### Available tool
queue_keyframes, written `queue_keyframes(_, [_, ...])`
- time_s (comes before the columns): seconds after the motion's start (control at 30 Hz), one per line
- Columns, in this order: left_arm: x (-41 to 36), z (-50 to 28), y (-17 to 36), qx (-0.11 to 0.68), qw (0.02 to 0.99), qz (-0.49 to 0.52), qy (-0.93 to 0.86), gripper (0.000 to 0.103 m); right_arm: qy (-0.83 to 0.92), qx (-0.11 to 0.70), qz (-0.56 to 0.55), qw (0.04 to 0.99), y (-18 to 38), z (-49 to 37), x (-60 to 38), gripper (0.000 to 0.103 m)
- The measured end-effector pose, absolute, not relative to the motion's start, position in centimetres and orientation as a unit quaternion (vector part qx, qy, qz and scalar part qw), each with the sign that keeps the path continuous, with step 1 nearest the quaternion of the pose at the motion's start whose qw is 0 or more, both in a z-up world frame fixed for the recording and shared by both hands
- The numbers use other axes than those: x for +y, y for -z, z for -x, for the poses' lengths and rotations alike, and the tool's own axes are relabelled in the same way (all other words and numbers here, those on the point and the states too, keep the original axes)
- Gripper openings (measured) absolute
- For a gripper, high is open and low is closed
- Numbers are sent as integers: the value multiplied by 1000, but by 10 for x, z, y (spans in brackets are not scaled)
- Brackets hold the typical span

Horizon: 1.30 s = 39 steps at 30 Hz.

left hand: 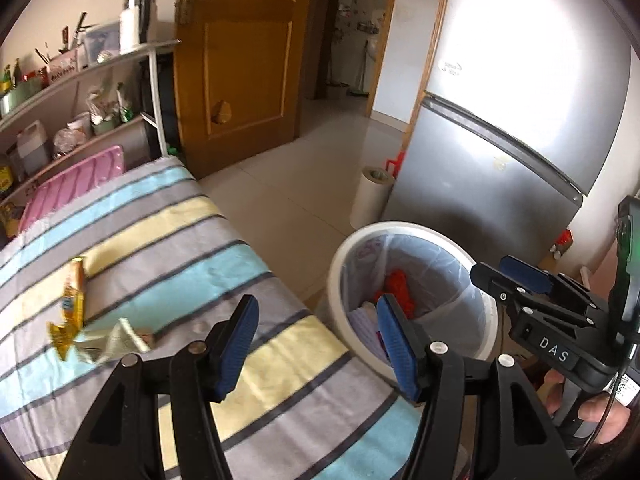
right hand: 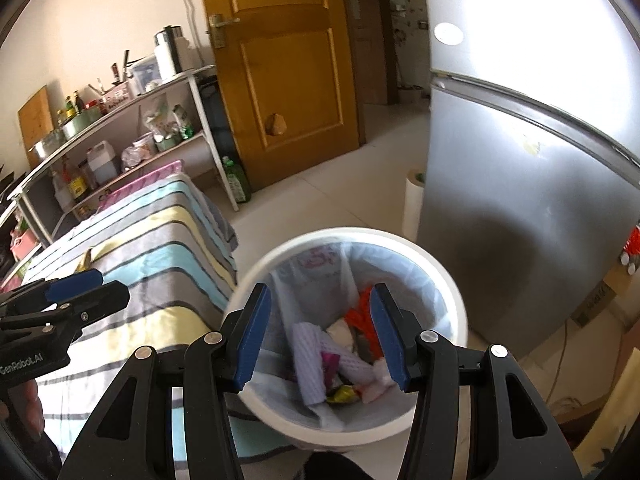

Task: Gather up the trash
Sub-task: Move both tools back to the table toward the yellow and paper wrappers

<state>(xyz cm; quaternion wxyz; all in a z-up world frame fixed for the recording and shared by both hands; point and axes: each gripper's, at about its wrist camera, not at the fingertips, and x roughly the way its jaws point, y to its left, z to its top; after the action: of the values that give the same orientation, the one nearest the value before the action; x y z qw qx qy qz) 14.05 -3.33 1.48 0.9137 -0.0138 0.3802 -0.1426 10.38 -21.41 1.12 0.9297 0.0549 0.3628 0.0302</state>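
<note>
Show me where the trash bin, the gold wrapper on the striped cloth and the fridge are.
trash bin (right hand: 448,280): right wrist view, on its white rim.
gold wrapper (left hand: 74,300): left wrist view, on the wrapper's middle.
fridge (right hand: 520,208): right wrist view, on the lower door's front.

My left gripper (left hand: 316,344): black plastic frame, triangular cut-outs in the arms, round silver screws at the pivots, two fingers with ribbed blue pads (left hand: 394,346). My right gripper (right hand: 318,338): same build, black linkage, silver screws, blue pads (right hand: 252,336). From the side, the right one's body carries white "DAS" lettering (left hand: 554,350), small white screws, a phone-like device (left hand: 628,264) with a green glow mounted upright, a thin black cable and a white QR sticker (left hand: 624,390) by the handle. The left one's side reads "GenRobot.AI" (right hand: 22,364) in white. Bare fingers (left hand: 600,412) on the black handle; no sleeve visible.
</note>
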Motion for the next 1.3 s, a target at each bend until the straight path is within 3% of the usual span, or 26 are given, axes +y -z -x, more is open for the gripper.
queue_keyframes(0.77, [138,-140,-7,378,922,78,18,70,-184,375,4,909,-4,-123,-56,56])
queue_keyframes(1.3, [191,-160,19,406,907,115,8,72,-292,408,38,864,20,-156,20,56])
